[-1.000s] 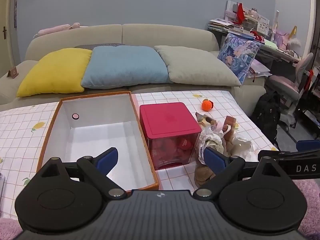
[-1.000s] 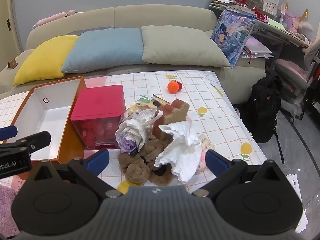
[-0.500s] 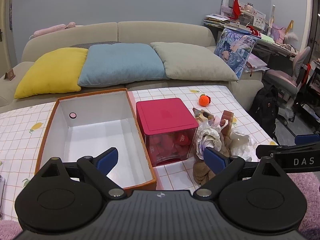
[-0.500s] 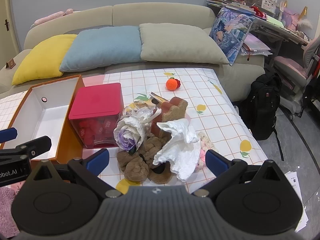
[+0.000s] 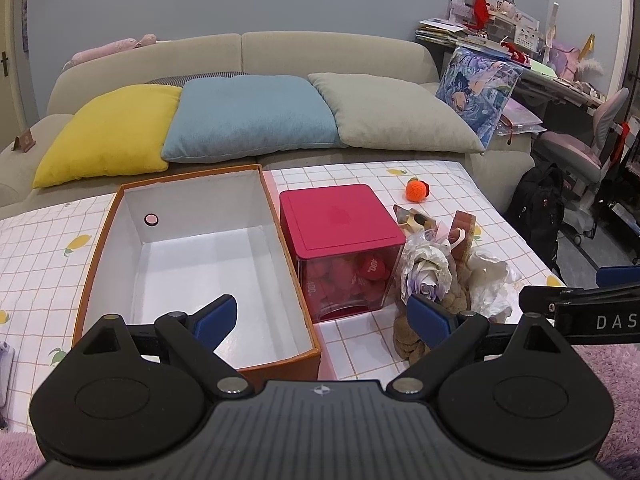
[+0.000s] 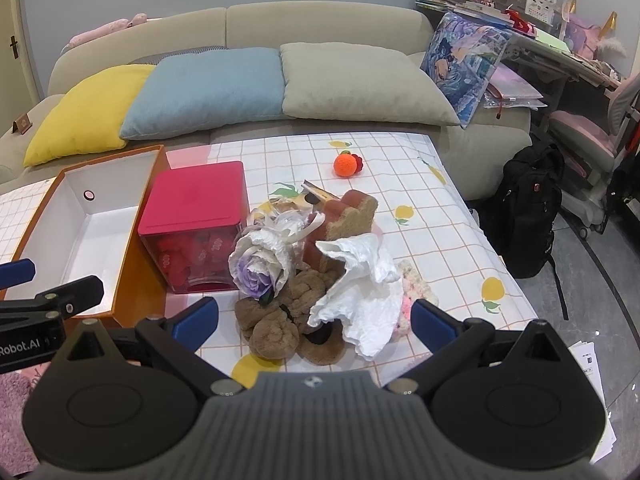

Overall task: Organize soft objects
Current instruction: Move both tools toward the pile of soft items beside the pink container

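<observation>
Closest to me, the right gripper (image 6: 314,316) hangs with its blue fingers spread wide and nothing between them, a little farther back from the heap than a second ago; the left gripper (image 5: 322,316) is likewise wide open and empty, poised over the near end of the orange box (image 5: 100,256), and it too has drawn slightly back and up over the last second, so the table shows more fully; neither move has touched anything, which I take to mean the sorting has not yet begun.

Just beyond the right fingers lies the pile of soft things, all touching: a brown knotted plush (image 6: 280,320) at the front, a crumpled white tissue (image 6: 360,292) draped over its right side, a white-and-purple fabric flower (image 6: 260,264) on the left, a brown sponge block (image 6: 344,216) standing behind, and a pink fluffy piece (image 6: 412,296) half hidden under the tissue.

Beside the heap sits the red-lidded clear box (image 6: 196,216), shut, with red items inside; left of that the orange box holds nothing I can see.

Farther out on the checked tablecloth (image 6: 420,208) an orange knitted ball (image 6: 346,164) lies well apart; the sofa (image 5: 248,52) with its cushions closes the view.
</observation>
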`<state>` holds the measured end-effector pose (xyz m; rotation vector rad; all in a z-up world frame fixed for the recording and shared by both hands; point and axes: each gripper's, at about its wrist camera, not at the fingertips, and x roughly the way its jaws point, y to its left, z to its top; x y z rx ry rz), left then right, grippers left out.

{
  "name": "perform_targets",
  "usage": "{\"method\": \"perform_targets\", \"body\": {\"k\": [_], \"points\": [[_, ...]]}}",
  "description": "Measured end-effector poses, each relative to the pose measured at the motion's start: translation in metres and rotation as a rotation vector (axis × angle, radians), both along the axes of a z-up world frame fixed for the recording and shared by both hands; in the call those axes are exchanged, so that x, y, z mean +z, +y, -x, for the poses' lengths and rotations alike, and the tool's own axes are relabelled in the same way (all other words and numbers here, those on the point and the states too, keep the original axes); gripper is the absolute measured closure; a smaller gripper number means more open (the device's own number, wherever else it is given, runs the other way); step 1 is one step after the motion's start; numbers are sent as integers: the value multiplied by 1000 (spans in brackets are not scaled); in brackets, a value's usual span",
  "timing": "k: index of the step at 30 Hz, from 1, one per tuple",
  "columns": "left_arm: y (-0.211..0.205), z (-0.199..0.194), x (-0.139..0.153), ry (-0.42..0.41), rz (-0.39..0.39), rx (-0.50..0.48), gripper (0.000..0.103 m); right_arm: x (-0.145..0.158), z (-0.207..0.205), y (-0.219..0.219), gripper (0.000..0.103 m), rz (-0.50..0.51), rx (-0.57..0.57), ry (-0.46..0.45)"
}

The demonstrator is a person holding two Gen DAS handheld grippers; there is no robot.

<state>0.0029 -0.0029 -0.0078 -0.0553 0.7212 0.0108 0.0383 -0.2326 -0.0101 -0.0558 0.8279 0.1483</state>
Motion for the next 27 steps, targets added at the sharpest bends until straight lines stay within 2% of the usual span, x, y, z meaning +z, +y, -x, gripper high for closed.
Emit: {"method": "perform_targets", "body": {"k": [27], "points": [[-1,-1,-4,11,-1,-7,0,-2,-3,5,3,-8,11,16]]}}
